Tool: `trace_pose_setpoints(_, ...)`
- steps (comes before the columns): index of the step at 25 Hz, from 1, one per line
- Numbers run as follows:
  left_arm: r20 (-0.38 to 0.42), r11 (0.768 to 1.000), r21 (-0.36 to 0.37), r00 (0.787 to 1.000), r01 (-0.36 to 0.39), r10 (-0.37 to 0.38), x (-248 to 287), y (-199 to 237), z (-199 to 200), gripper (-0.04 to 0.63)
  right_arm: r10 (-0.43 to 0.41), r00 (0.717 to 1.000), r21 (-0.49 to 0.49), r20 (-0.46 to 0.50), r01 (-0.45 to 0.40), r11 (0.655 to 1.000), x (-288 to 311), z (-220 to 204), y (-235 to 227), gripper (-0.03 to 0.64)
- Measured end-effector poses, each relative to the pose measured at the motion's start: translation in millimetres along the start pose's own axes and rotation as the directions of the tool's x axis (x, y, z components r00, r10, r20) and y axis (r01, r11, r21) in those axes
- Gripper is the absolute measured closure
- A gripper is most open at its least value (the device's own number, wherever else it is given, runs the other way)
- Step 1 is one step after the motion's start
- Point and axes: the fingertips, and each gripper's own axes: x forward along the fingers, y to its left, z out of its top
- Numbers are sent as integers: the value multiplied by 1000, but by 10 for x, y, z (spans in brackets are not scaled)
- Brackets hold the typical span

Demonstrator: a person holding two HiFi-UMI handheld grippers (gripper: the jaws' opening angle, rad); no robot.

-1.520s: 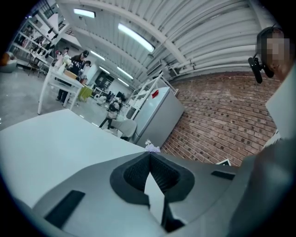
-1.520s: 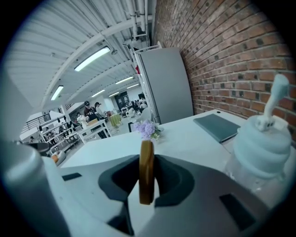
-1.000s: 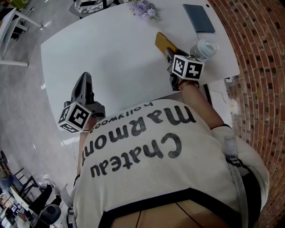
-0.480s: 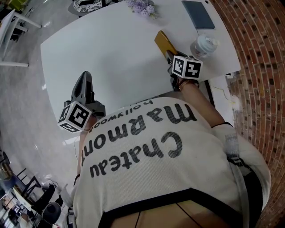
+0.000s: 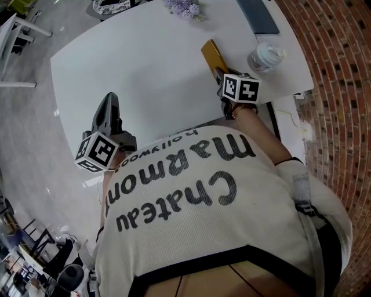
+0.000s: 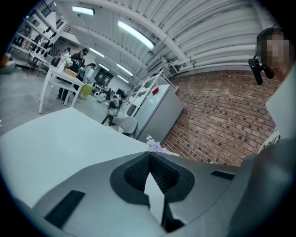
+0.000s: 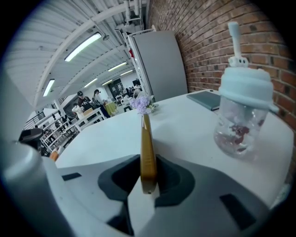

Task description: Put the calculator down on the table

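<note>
The right gripper is clamped on the near end of the gold calculator, held on edge over the right part of the white table with its far end pointing toward the purple flowers at the far edge. A clear bottle with a pale lid stands just to its right. The left gripper hangs over the table's near left edge, well apart from all that, jaws together on nothing.

left tongs shut, empty; right tongs clamp the calculator.
</note>
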Motion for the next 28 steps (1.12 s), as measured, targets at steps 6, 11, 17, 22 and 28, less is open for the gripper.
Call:
trace_pose_setpoints(6, -1, 1000, 10, 1000, 0, 0, -9, -5, 37, 594, 4, 1000, 11, -8, -4, 1000, 35, -44, 1, 522)
trace_pose_setpoints(11, 0, 1000, 11, 1000, -3, 3, -20, -12, 23, 594, 7, 1000, 27, -10, -7, 1000, 35, -75, -30, 521)
trace_pose_setpoints(17, -2, 1000, 9, 1000, -2, 2, -31, -37, -13, 594, 8, 1000, 39, -19, -7, 999, 28, -86, -60, 512)
trace_pose_setpoints(22, -4, 1000, 0, 1000, -3, 3, -20, -47, -44, 594, 6, 1000, 40, -25, -5, 999, 42, -86, -91, 499)
trace_pose_setpoints(28, 2, 1000, -3, 1000, -6, 6, 1, -61, -35, 594, 5, 999, 35, -37, -3, 999, 57, -87, -142, 480)
